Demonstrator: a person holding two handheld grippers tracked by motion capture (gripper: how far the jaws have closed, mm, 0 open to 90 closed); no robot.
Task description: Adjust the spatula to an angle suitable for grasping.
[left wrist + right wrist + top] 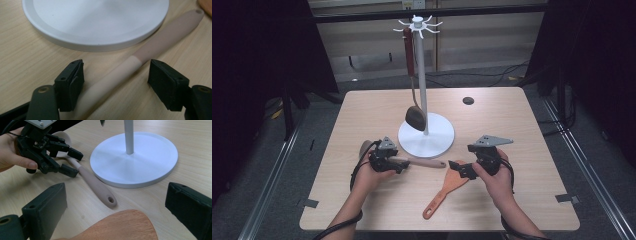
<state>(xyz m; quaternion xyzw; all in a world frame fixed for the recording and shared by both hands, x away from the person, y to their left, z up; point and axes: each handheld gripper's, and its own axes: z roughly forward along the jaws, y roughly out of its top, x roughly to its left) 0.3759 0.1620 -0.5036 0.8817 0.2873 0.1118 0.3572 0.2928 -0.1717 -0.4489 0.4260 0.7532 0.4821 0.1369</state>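
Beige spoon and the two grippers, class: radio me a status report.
Left gripper open, jaws astride beige spoon, not gripping. Right gripper open above orange spatula. White stand base close beside spoon.

Spoon (424, 162) before stand base (426, 136)

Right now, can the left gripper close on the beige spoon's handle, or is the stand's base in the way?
Probably yes. The left gripper is open with the beige spoon's handle lying flat on the table between its jaws, neither pad touching it. The white stand base sits just beyond the jaws, apart from them.
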